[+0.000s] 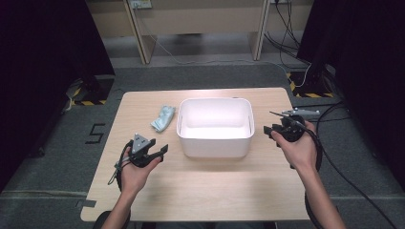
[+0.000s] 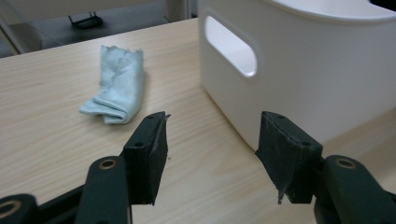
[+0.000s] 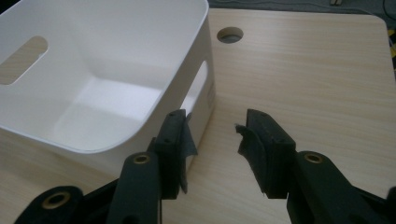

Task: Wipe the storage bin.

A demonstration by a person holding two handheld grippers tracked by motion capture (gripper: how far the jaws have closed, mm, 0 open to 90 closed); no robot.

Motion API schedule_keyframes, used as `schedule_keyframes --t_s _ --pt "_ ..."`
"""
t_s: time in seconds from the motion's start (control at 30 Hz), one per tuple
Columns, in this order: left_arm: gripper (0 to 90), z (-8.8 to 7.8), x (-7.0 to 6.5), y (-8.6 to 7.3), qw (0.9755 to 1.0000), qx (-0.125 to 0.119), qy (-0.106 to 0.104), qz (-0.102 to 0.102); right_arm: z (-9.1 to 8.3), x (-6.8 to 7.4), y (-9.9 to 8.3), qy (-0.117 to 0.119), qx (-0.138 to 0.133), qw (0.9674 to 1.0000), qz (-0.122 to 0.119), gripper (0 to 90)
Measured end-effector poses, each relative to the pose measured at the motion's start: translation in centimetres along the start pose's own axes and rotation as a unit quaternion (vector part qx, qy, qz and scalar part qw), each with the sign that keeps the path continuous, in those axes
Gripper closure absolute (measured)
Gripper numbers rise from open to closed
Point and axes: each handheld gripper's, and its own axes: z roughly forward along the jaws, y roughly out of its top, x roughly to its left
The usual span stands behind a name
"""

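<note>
Your white plastic bin (image 1: pixel 215 125) stands upright and open-topped near the middle of the table, rectangular with rounded corners, a slot handle cut through each short wall, and nothing visible inside it. Just left of the bin, beside its far left corner and not touching it, your pale blue cloth (image 1: pixel 163 118) lies flat on the tabletop. It is folded into a narrow, slightly crumpled strip, its long side running roughly along the bin's left wall.
</note>
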Motion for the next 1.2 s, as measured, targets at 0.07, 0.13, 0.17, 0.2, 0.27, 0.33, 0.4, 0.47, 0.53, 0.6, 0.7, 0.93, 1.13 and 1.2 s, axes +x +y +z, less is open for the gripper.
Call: schedule_keyframes --t_s 0.07,0.13,0.17,0.2,0.27,0.33,0.4,0.47,0.53,0.6,0.7,0.93,1.13,1.2 --pt "43.3 0.2 0.6 0.4 1.0000 0.001 0.001 -0.008 0.1 0.0 0.0 -0.003 -0.004 1.0000 0.003 61.3" --pt "43.4 0.4 1.3 0.8 0.9999 0.001 0.006 -0.009 0.1 0.1 0.1 -0.001 -0.005 1.0000 0.006 61.3" --pt "43.5 0.6 1.7 1.0 0.9999 0.001 0.011 -0.011 0.2 0.2 0.1 -0.001 -0.005 1.0000 0.007 61.4" --pt "43.7 0.9 2.0 1.2 0.9998 0.001 0.014 -0.011 0.2 0.3 0.2 0.001 -0.005 1.0000 0.004 61.4" --pt "43.7 1.6 2.6 1.6 0.9998 0.002 0.017 -0.010 0.4 0.5 0.2 0.006 -0.004 1.0000 0.001 61.5" --pt "43.6 2.5 3.3 2.0 0.9997 0.006 0.025 -0.007 0.5 0.9 0.3 0.006 -0.005 1.0000 0.000 61.4" --pt "43.1 3.7 3.9 2.4 0.9994 0.011 0.032 -0.002 0.5 1.2 0.4 0.003 -0.006 1.0000 -0.002 61.2" --pt "42.4 5.0 4.5 2.8 0.9991 0.020 0.036 0.003 0.4 1.4 0.5 0.004 -0.010 0.9999 -0.001 60.9" --pt "41.3 6.4 5.1 3.0 0.9987 0.028 0.041 0.007 0.3 1.5 0.7 0.004 -0.014 0.9999 0.001 60.1" --pt "39.3 7.9 5.8 3.3 0.9982 0.041 0.043 0.009 0.3 1.4 0.7 0.006 -0.018 0.9998 0.001 59.8" --pt "35.6 9.9 6.6 3.6 0.9968 0.064 0.047 0.011 0.3 1.4 0.7 0.008 -0.018 0.9998 0.002 59.3" --pt "33.9 14.5 7.6 4.1 0.9934 0.101 0.049 0.021 0.7 1.5 0.7 0.013 -0.012 0.9998 0.000 58.5" --pt "34.0 17.1 7.8 3.3 0.9895 0.129 0.055 0.032 1.1 1.5 0.5 0.016 -0.006 0.9998 -0.001 57.9" --pt "35.0 17.6 7.9 3.0 0.9881 0.138 0.062 0.030 1.2 1.5 0.5 0.018 -0.003 0.9998 0.002 57.6"
